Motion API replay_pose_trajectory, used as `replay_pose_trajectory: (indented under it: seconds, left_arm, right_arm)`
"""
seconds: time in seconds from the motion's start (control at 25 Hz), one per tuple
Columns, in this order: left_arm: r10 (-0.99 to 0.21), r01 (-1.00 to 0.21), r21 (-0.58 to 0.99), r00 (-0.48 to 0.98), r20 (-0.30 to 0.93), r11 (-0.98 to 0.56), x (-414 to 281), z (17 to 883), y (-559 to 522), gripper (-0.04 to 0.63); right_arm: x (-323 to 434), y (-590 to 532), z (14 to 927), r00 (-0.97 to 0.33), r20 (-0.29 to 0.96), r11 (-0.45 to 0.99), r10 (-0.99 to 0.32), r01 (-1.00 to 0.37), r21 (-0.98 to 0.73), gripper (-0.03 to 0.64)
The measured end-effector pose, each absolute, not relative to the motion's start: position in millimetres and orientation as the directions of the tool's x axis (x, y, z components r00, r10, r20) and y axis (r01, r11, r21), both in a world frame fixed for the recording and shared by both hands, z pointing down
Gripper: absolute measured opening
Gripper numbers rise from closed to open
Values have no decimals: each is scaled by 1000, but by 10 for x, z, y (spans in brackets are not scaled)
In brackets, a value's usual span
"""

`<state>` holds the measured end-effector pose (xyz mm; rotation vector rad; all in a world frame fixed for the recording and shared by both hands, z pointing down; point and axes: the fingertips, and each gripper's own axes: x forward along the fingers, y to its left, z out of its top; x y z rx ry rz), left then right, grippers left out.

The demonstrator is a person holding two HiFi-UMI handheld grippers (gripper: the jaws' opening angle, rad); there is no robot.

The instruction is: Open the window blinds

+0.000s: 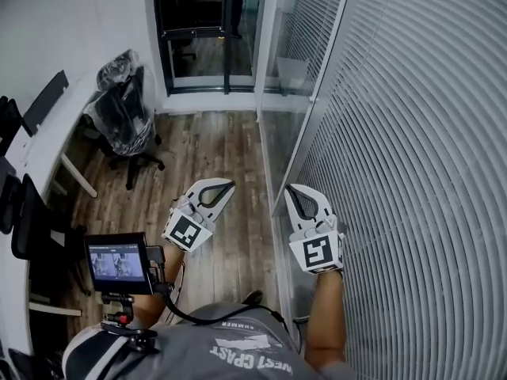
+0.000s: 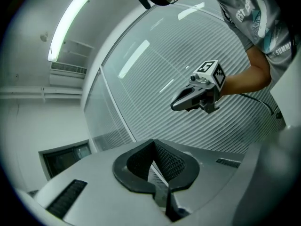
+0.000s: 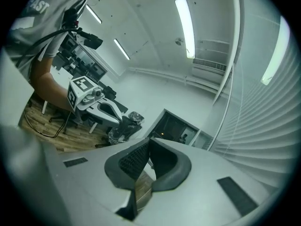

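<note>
With the left gripper (image 1: 228,185) and right gripper (image 1: 292,189) both pressed together and empty beside the closed window blinds (image 1: 412,133) on the person's right, either could knock against them or miss their control, which no view shows.

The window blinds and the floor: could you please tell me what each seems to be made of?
Blinds: thin horizontal slats, pale grey with a soft sheen along each edge. They are probably painted aluminium or plastic; the look leaves it open.
Floor: matte brown planks with grain streaks and visible joints, so wood or a wood-look laminate.
</note>
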<state>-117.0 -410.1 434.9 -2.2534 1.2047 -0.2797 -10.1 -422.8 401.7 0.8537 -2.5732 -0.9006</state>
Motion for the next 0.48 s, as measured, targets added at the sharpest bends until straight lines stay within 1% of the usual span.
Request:
replay_pose_trajectory:
  seconds: [0.08, 0.16, 0.28, 0.36, 0.48]
  left_arm:
    - [-811, -689, -584, 579, -86, -430, -1064, 4284, -4475, 0]
    - [-809, -691, -584, 580, -97, -425, -1036, 4230, -4845, 0]
    - [-803, -681, -581, 591, -76, -446, -1050, 4236, -5315, 0]
    - [-795, -665, -593, 603, -66, -455, -997, 4222, -5570, 0]
    - [-777, -663, -582, 624, -82, -471, -901, 4190, -6006, 0]
  right_arm:
    - [-88, -4617, 3965, -793, 58, 639, -607, -443, 629, 2]
    - [-127, -4978, 3949, -793, 74, 642, -605, -430, 635, 1]
    - [-213, -5355, 3923, -793, 91, 638, -603, -410, 651, 2]
    - [-175, -5544, 3908, -785, 92, 638, -613, -422, 644, 2]
    - [-88, -5893, 3899, -760, 86, 623, -644, -456, 635, 2]
